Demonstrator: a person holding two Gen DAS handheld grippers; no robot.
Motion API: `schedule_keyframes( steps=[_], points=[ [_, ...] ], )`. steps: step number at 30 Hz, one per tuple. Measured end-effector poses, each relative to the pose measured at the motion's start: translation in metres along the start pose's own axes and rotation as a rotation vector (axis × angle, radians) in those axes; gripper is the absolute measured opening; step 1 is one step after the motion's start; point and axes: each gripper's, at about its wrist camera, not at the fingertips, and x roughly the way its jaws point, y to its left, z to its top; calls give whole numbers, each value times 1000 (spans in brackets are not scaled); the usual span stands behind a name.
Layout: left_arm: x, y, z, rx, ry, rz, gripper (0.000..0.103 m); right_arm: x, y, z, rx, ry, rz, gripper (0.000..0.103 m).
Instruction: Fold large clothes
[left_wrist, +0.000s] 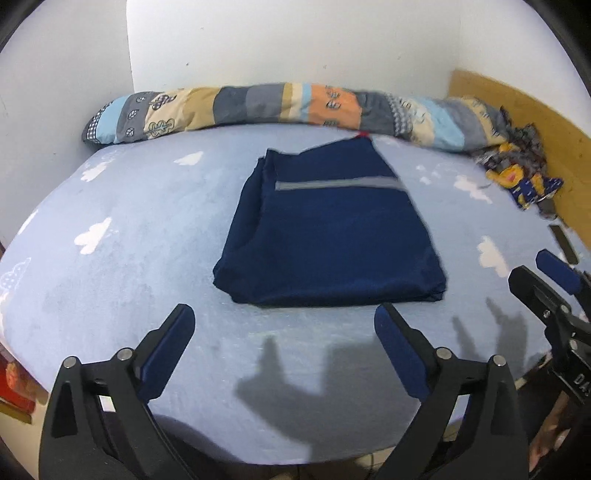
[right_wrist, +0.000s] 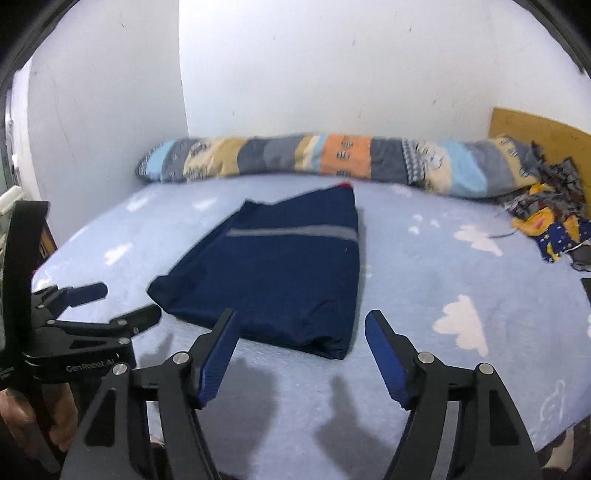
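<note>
A pale blue bed sheet (left_wrist: 122, 280) printed with white clouds covers the bed, shadowed nearest the cameras. The left gripper (left_wrist: 284, 325) and right gripper (right_wrist: 299, 325) hover above it, fingers spread wide, gripping nothing. Just beyond their tips lies the folded navy garment (left_wrist: 328, 236) — flat, grey-striped. Farther back: a patchwork bolster (left_wrist: 280, 107), crumpled clothes (left_wrist: 521, 173), white wall (left_wrist: 295, 40).
</note>
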Motion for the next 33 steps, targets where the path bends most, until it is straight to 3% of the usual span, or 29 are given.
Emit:
schedule_keyframes(
  steps=[2, 6, 13, 19, 23, 33],
  points=[
    [-3, 0, 0, 10, -39, 7, 103, -9, -4, -2, 18, -20, -1, 81],
    [0, -1, 1, 22, -35, 45, 103, -3, -6, -3, 31, 7, -6, 82],
    [-13, -15, 3, 120, -112, 205, 103, 0, 6, -6, -6, 15, -20, 82],
    [-16, -22, -1, 177, -119, 208, 103, -1, 15, -8, -33, 12, -23, 82],
    [-15, -16, -1, 147, -107, 154, 103, 2, 20, -9, -55, 28, -38, 83],
    [-7, -13, -3, 138, -81, 149, 103, 14, 21, -10, -56, 77, -39, 89]
  ],
)
